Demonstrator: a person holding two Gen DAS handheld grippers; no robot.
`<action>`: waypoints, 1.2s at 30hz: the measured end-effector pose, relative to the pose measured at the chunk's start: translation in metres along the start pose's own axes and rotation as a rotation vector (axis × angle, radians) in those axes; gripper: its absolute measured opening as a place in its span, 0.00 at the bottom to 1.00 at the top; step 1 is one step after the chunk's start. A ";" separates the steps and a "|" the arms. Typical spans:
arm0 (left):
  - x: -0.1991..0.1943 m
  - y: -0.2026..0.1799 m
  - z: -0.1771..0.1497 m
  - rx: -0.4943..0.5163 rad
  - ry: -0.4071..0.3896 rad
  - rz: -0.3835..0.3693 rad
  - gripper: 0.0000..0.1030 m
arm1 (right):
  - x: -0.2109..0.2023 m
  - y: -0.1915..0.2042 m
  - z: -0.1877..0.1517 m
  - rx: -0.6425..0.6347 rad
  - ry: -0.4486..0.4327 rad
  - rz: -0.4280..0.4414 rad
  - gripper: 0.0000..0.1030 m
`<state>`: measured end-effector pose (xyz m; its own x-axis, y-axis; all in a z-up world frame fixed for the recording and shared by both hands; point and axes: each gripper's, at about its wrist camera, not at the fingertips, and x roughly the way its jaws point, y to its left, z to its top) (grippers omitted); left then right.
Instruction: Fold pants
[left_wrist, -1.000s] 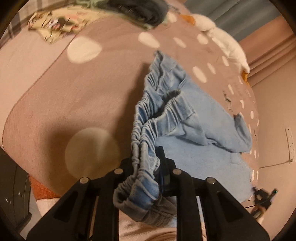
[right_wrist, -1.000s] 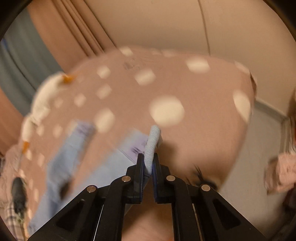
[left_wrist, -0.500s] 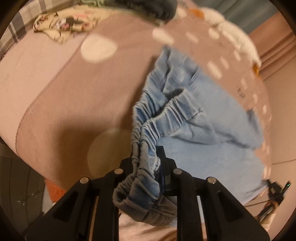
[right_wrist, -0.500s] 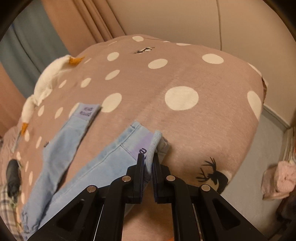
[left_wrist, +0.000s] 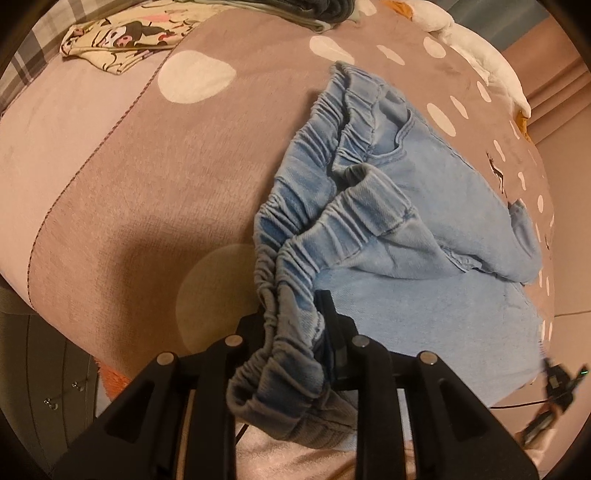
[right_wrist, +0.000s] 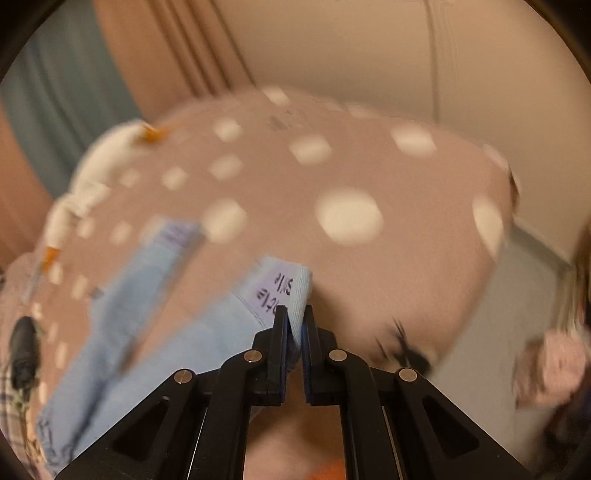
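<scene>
Light blue denim pants (left_wrist: 417, 221) lie on a brown polka-dot bedspread (left_wrist: 147, 192). My left gripper (left_wrist: 295, 321) is shut on the gathered elastic waistband (left_wrist: 284, 280), which bunches between the jaws and hangs down in front. In the right wrist view, which is blurred, my right gripper (right_wrist: 294, 317) is shut on the hem of one pant leg (right_wrist: 291, 288), which bears a lilac printed label. The other leg (right_wrist: 147, 266) lies beside it to the left, with its own label at the cuff.
A cream cartoon-print garment (left_wrist: 125, 37) and a dark folded pile (left_wrist: 314, 7) lie at the bed's far side. A white plush toy (left_wrist: 476, 51) lies along the far edge. The bed edge, floor and a pink bundle (right_wrist: 550, 369) are at right.
The left gripper has carried the waistband further over the bed, so more of the waistband and seat shows. The right gripper is moving with the leg hem, and its view has gone blurred again.
</scene>
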<state>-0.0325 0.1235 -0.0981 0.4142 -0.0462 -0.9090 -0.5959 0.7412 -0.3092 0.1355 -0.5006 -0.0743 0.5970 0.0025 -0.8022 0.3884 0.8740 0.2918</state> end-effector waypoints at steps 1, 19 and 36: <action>-0.001 0.000 -0.001 0.004 0.002 0.002 0.24 | 0.010 -0.006 -0.005 0.016 0.027 -0.010 0.06; -0.001 0.010 -0.009 -0.062 -0.017 -0.034 0.26 | 0.028 -0.010 -0.015 0.020 0.061 -0.075 0.06; -0.006 0.022 -0.010 -0.092 0.000 -0.108 0.27 | 0.030 -0.007 -0.009 0.054 0.114 -0.111 0.06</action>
<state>-0.0551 0.1335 -0.1021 0.4791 -0.1222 -0.8692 -0.6088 0.6671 -0.4294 0.1442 -0.5026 -0.1050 0.4663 -0.0348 -0.8839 0.4868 0.8444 0.2235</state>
